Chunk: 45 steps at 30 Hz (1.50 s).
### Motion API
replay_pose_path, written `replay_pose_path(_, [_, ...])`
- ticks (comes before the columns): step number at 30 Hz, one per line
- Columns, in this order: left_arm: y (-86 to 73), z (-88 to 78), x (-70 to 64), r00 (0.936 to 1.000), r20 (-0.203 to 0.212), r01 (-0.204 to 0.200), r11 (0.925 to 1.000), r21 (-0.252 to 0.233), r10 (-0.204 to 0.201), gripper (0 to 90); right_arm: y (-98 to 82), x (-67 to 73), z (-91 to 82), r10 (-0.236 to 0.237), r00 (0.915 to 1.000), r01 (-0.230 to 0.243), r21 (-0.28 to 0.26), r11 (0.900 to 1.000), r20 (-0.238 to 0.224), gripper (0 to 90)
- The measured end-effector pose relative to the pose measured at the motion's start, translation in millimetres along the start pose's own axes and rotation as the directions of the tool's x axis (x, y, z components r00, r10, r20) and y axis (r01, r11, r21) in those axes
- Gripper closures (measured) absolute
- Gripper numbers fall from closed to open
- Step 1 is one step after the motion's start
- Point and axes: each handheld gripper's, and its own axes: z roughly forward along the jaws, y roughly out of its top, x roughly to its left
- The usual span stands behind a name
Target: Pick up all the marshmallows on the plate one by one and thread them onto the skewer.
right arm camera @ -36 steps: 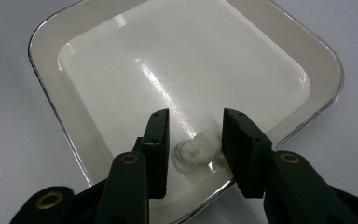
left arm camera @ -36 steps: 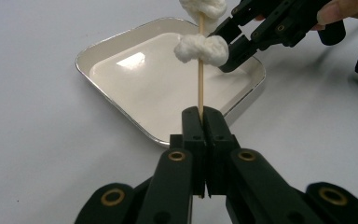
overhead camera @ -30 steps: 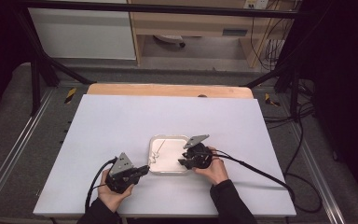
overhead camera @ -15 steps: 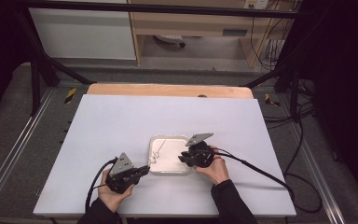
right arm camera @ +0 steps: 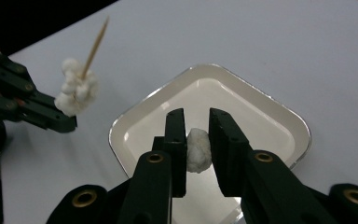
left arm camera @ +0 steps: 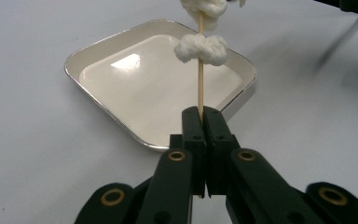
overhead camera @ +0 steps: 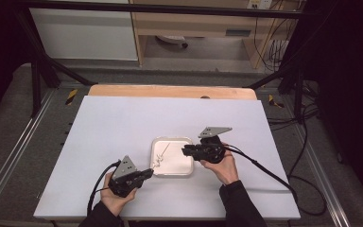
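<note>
Right gripper view looks along two black jaws that have just been closing on a white marshmallow piece (right arm camera: 199, 150); the right gripper (right arm camera: 197, 140) holds that piece between its pads, above the white square tray (right arm camera: 279, 119). The tray's floor under the piece is bare as far as the jaws let it show. To the left in the same view, the left gripper (right arm camera: 67, 122) holds a wooden skewer (right arm camera: 96, 41) that slants up to a pointed tip, with a cluster of marshmallow pieces (right arm camera: 76, 92) threaded on it just beyond the jaw tips. In the left gripper view the jaws are pressed together on the skewer's lower end, the stick rising straight from them over the tray's near rim; one marshmallow sits on the stick at mid height and a second lump sits higher, cut off by the top of the picture. How many pieces make up the cluster cannot be told exactly. In the high view the tray lies near the middle of the table (overhead camera: 123, 118), somewhat towards its near edge, with the left gripper at the tray's near left corner and the right gripper over its right edge. There is one tray, one skewer, two grippers.
</note>
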Motion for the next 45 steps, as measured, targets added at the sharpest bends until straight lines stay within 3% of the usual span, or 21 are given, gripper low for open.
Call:
replay_pose_path(7, [0.2, 0.9, -2.4, 0.9999, 0.009, -0.007, 1.0000, -0.005, 0.007, 88.8, 14.8, 2.4, -12.8, 0.068, 0.9961, -0.074, -0.121, 0.990, -0.056, 77.9])
replay_pose_path(15, [0.4, 1.9, -4.5, 0.9998, 0.016, -0.014, 0.9999, -0.006, 0.014, 88.8, 30.4, 8.4, -13.8, 0.107, 0.9893, -0.126, -0.204, 0.971, -0.099, 77.9])
replay_pose_path(21, [0.6, 1.9, -4.5, 0.9997, 0.018, -0.013, 0.9999, -0.008, 0.013, 88.8, 38.3, 13.5, -9.0, 0.111, 0.9841, -0.141, -0.226, 0.964, -0.139, 77.9])
replay_pose_path(37, [0.7, 1.3, -4.5, 0.9998, 0.016, -0.011, 0.9999, -0.012, 0.011, 88.8, 37.0, 17.0, -1.4, 0.104, 0.9799, -0.139, -0.207, 0.968, -0.170, 78.1])
replay_pose_path(45, [-1.2, 2.1, -5.1, 1.0000, 0.005, 0.006, 0.9999, -0.016, -0.006, 89.0, 33.5, 20.4, 4.8, 0.120, 0.9744, -0.162, -0.221, 0.962, -0.190, 79.2])
